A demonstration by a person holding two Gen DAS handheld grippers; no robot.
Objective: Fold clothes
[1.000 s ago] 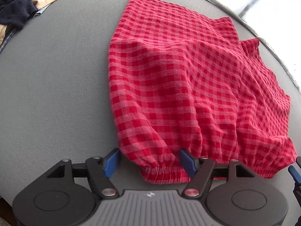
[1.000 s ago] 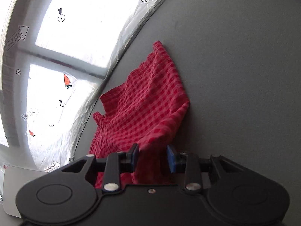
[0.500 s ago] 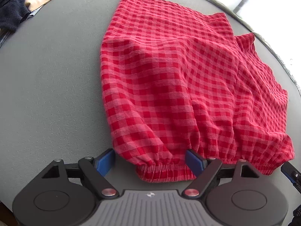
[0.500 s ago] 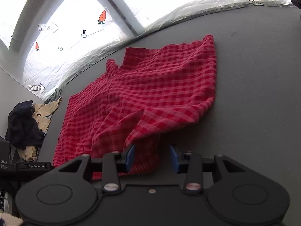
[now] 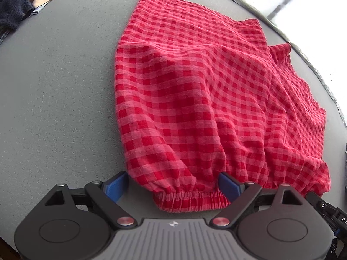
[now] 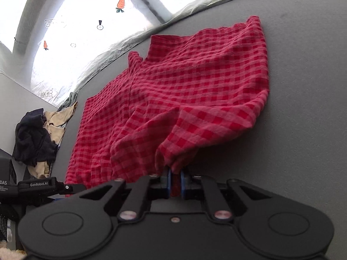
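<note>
1. The right gripper (image 6: 175, 181), which half a second ago had its blue pads apart on either side of the cloth's edge, is now closing on it: a bunch of the red-and-pink checked cotton garment (image 6: 184, 99) is pinched between the pads, with fabric gathered into a tuft just ahead of them.
2. The left gripper (image 5: 173, 185) has gone the other way. Its jaws are opening, wider than a second ago, and the blue fingers (image 5: 116, 185) stand spread to either side of the elastic waistband (image 5: 190, 201) without pressing on it.
3. My reading: one corner is secured and the other is not yet taken, so the fold cannot begin until the left pads close too.
4. Relative to the left fingers, the waistband lies between them and slightly nearer the camera than the tips; the rest of the garment spreads away ahead of them over the flat grey felt-like tabletop (image 5: 54, 99).
5. Relative to the right fingers, the garment fans out ahead and to their left, lying rumpled.
6. A heap of dark and beige clothes (image 6: 36, 136) sits well apart, far left of the right fingers.
</note>
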